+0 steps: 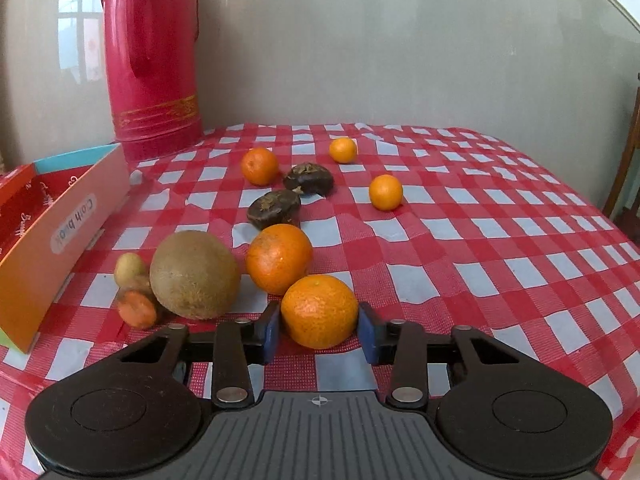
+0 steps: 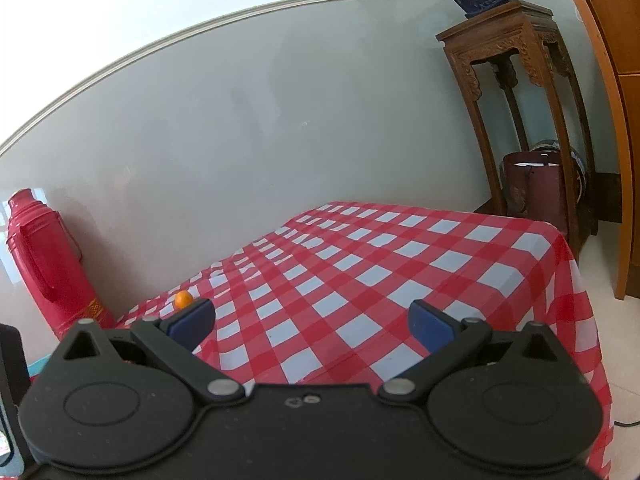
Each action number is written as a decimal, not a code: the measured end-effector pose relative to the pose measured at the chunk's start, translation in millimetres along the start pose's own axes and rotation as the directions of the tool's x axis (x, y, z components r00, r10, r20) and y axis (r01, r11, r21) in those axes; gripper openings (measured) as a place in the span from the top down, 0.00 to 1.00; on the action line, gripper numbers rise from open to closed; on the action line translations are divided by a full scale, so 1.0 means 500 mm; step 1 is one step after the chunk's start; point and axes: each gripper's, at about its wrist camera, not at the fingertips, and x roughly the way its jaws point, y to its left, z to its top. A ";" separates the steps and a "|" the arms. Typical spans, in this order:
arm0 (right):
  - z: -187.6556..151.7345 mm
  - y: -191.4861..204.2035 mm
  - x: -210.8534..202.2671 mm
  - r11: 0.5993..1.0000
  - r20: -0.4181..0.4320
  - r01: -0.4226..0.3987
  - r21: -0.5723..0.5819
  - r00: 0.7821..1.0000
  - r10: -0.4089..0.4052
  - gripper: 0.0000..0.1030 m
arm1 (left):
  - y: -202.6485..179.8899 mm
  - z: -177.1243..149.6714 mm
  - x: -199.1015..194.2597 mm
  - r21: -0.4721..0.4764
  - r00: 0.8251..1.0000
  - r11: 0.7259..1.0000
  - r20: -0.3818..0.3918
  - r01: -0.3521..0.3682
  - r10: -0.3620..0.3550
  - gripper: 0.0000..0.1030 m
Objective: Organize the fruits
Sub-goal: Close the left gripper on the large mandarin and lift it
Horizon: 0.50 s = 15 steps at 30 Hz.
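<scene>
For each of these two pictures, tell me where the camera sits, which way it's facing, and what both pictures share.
Left wrist view: sits on the left gripper, looking forward and down over the checked tablecloth at the scattered fruit; its jaws flank the nearest orange, pads at its sides.
Right wrist view: sits on the right gripper, looking nearly level across bare cloth toward the grey wall and a wooden stand; its jaws stand open and empty.
Shared: the red thermos, the cloth and the wall.
</scene>
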 end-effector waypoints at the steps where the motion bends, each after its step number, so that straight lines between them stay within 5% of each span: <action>1: 0.000 0.001 0.001 1.000 -0.002 -0.002 0.001 1.000 0.002 0.05 | 0.002 0.001 -0.001 0.000 1.000 1.000 0.000 0.005 -0.005 0.61; 15: -0.012 0.027 0.007 0.999 -0.029 -0.033 -0.025 0.999 0.032 0.05 | 0.042 0.013 -0.060 0.047 0.998 0.998 0.035 0.042 -0.043 0.62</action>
